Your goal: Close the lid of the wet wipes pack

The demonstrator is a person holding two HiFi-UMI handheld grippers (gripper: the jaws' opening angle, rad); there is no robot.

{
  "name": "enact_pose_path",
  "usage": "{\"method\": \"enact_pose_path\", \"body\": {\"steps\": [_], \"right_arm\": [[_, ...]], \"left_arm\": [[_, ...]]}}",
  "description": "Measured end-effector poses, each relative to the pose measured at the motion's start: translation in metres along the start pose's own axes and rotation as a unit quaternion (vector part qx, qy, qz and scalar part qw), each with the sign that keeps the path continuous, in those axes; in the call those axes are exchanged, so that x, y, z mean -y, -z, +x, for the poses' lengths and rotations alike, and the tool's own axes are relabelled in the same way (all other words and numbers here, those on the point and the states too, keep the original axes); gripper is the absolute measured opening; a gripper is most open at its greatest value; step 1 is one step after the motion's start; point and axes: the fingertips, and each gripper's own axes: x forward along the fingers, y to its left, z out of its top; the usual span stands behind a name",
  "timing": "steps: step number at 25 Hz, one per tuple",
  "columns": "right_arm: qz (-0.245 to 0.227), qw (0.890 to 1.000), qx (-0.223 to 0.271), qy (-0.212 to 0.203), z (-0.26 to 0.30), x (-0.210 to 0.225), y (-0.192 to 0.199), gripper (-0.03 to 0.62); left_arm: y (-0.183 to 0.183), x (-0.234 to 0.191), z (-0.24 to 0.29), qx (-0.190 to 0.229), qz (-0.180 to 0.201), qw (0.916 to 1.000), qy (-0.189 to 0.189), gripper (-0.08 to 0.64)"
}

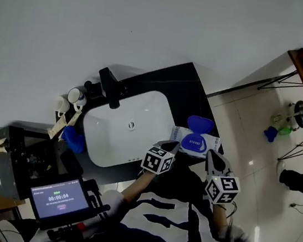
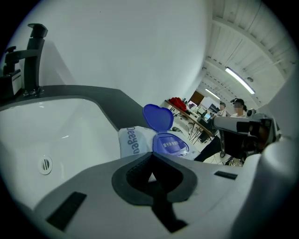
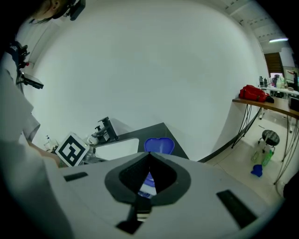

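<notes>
The left gripper point(image 2: 150, 156) has its jaws together at the tips, with nothing between them. The right gripper point(image 3: 149, 155) is likewise closed and empty. In the head view the left gripper point(image 1: 173, 145) and right gripper point(image 1: 211, 154) are held side by side at about the same height, angled slightly toward each other.

Just ahead of both tips, and between them, the wet wipes pack point(image 1: 196, 143) lies flat on the dark counter point(image 1: 192, 90). Its long axis runs crosswise, from one gripper to the other. Neither gripper touches it.

Its blue lid point(image 1: 199, 124) is hinged on the pack's far side. It stands open and upright, with its inner face toward the grippers.

Left of the left gripper, just beside the pack, is the white basin point(image 1: 127, 134). Beyond that stands the black faucet point(image 1: 110, 87), against the plain wall point(image 1: 154, 23).
</notes>
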Motion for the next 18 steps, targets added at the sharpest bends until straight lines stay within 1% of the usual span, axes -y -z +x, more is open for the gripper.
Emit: {"method": "enact_pose_path", "body": {"steps": [3,6,8,10,12,14,18], "right_arm": [[-0.013,1.0,-0.019,-0.008,0.02,0.021,-0.01,-0.002],[-0.03,0.999,-0.043,-0.008,0.04,0.056,-0.014,-0.002],[-0.026,0.998,-0.056,-0.012,0.055,0.08,-0.016,-0.002],[-0.012,0.997,-0.075,-0.026,0.076,0.095,-0.016,-0.002],[0.0,0.994,-0.098,-0.053,0.1,0.097,-0.014,-0.002],[0.001,0.99,-0.117,-0.08,0.117,0.091,-0.012,-0.002],[-0.024,0.984,-0.137,-0.114,0.123,0.073,-0.01,-0.002]], "left_arm": [[-0.002,-0.005,0.009,-0.024,0.0,0.9996,-0.018,0.0],[0.0,-0.004,0.015,-0.046,0.006,0.9985,-0.029,0.0],[0.001,-0.001,0.018,-0.051,0.005,0.9983,-0.029,0.0],[0.002,-0.001,0.018,-0.052,0.002,0.9983,-0.027,0.0],[0.002,-0.004,0.018,-0.052,0.002,0.9982,-0.028,-0.001],[0.001,-0.007,0.018,-0.053,0.003,0.9981,-0.031,0.0],[0.0,-0.009,0.018,-0.052,0.002,0.9981,-0.032,0.0]]}}
